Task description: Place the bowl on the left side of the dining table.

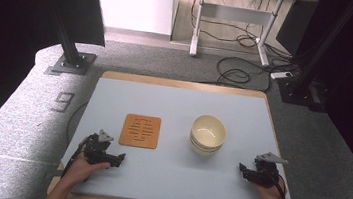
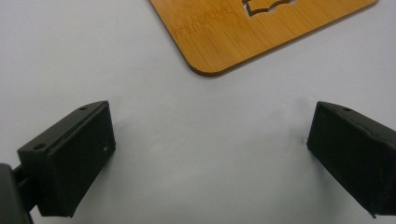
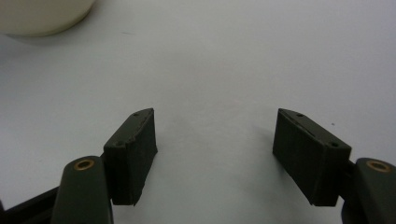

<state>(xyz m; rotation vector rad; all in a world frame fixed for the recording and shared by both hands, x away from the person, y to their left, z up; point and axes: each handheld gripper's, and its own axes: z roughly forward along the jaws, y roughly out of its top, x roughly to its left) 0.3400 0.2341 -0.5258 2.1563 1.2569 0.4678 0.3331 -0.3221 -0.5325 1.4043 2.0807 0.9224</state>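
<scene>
Gripper [image 2: 210,154] near rounded bamboo trivet [image 2: 261,28]

- The right gripper [image 3: 215,154] hangs low over the pale table [image 3: 243,56], its two black jaws spread wide with bare surface between them.
- A cream bowl [image 3: 42,16] sits at the upper left corner, well apart from the jaws.

We see grey carpet [image 1: 178,62] around the pale blue surface [image 1: 171,172]. Beyond it stands a white-legged desk [image 1: 234,15] with cables [image 1: 240,74] beneath, and black curtains [image 1: 17,21] hang at both sides.
</scene>
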